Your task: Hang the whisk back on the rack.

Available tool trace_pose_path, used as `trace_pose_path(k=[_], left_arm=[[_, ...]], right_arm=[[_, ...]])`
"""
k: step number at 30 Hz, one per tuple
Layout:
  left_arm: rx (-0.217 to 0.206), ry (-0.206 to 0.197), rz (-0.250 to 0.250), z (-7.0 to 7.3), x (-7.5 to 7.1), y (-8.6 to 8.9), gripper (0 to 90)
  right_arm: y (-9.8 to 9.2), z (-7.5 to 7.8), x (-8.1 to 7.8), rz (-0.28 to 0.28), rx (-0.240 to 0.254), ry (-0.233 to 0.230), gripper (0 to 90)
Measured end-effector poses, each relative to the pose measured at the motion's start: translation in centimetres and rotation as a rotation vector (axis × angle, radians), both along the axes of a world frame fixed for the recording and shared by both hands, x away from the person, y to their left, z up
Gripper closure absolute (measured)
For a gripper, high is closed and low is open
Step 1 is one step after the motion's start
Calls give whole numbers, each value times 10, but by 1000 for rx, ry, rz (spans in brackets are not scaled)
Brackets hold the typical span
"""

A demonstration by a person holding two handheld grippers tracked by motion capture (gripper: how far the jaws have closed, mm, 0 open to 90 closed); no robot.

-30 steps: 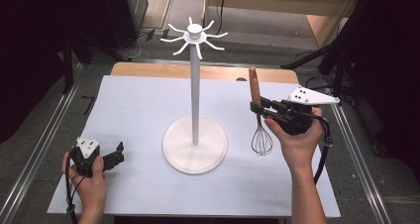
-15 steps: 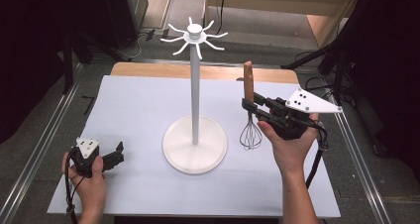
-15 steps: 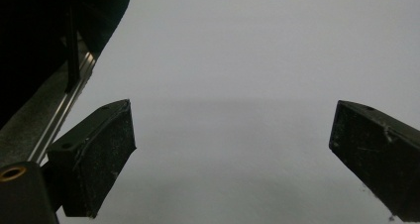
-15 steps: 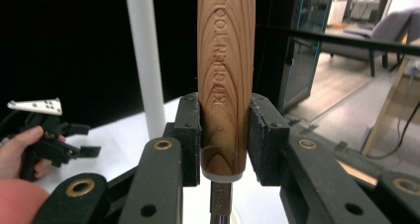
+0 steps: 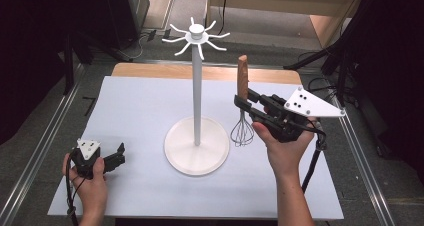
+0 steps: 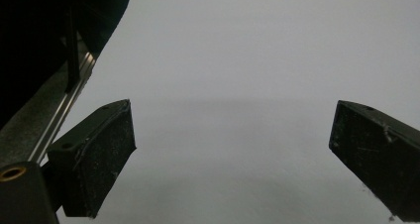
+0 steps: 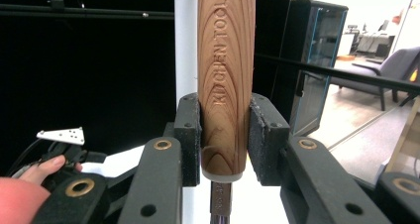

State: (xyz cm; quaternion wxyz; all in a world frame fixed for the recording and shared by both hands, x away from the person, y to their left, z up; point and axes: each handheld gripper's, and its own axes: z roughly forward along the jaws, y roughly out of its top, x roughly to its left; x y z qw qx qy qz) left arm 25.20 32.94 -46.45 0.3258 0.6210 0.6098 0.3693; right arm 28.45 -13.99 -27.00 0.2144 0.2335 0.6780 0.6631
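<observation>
A whisk (image 5: 242, 131) with a wooden handle (image 7: 226, 75) and dark wire loops hangs upright, its handle pointing up. My right gripper (image 5: 245, 105) is shut on the lower end of that handle, just right of the white stand's pole (image 5: 197, 93). The stand has a round base (image 5: 197, 146) and a crown of curved hooks (image 5: 197, 36) at its top. In the right gripper view the pads (image 7: 190, 135) press the handle from both sides. My left gripper (image 5: 119, 156) rests low at the table's front left, jaws wide apart over the bare white surface (image 6: 237, 85).
The white table top (image 5: 140, 101) ends in metal rails at left and right. A wooden strip (image 5: 150, 70) runs along the far edge. A cable (image 5: 312, 161) trails from the right gripper. Dark furniture stands beyond the table.
My right gripper has carried the whisk up and leftward, closer to the stand's pole. The left gripper has stayed where it was.
</observation>
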Motion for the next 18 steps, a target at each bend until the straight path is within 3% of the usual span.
trace_pose_path(k=[9,18], left_arm=[[0,1,0,0,0,0,44],[-2,0,-2,0,0,0,44]], right_arm=[[11,12,-6,22,29,-41,708],[21,18,-7,4,38,-77,708]])
